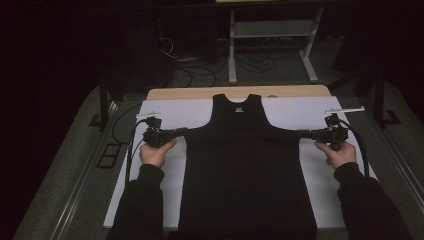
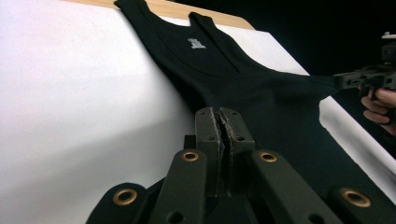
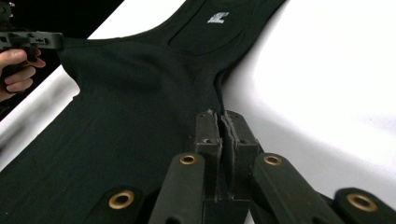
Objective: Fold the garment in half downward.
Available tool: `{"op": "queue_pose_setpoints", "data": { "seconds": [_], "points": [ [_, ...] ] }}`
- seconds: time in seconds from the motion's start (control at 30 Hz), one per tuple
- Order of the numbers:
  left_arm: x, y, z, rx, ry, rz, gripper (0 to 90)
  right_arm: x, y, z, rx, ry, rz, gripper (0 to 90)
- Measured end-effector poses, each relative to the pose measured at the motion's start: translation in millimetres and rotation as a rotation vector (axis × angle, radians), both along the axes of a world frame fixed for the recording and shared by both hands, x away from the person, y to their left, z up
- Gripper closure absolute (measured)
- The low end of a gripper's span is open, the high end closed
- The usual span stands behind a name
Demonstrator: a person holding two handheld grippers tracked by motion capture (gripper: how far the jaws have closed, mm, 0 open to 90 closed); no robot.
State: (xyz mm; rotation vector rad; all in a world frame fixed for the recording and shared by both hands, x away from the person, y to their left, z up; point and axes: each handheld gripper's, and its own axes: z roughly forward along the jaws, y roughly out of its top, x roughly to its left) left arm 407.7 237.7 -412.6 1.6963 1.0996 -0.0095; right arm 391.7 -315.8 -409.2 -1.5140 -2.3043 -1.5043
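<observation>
While flat on white sheet (image 1: 160, 112) — black tank top (image 1: 247, 165), underarms pinched taut.

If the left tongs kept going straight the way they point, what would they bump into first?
The left tongs, shut on the black tank top, point across it, so they would slide over its cloth first, probably toward the right tongs opposite.

The only marking is a small white label (image 2: 197, 43) printed inside the back neckline of the black tank top (image 1: 247, 165), toward the far edge of the desk. It looks like a few short blocky lines, perhaps a size tag, but its characters are too small to read.
</observation>
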Motion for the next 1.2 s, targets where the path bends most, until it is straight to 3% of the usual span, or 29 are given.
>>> {"op": "queue_pose_setpoints", "data": {
  "seconds": [0.37,1.07,1.2],
  "points": [
    [-4.0,8.5,-3.9,-0.001,0.004,0.021,86.1,-6.6,-9.1,1.2,0.004,0.0,-0.039,84.0],
    [-22.3,10.2,-3.5,-0.015,0.019,0.018,85.9,-24.4,-9.7,-0.3,0.013,0.023,-0.04,83.9],
    [-24.5,9.6,-3.9,-0.01,0.021,0.014,86.0,-25.9,-8.2,-1.2,-0.008,0.028,-0.037,83.9]
  ]
}}
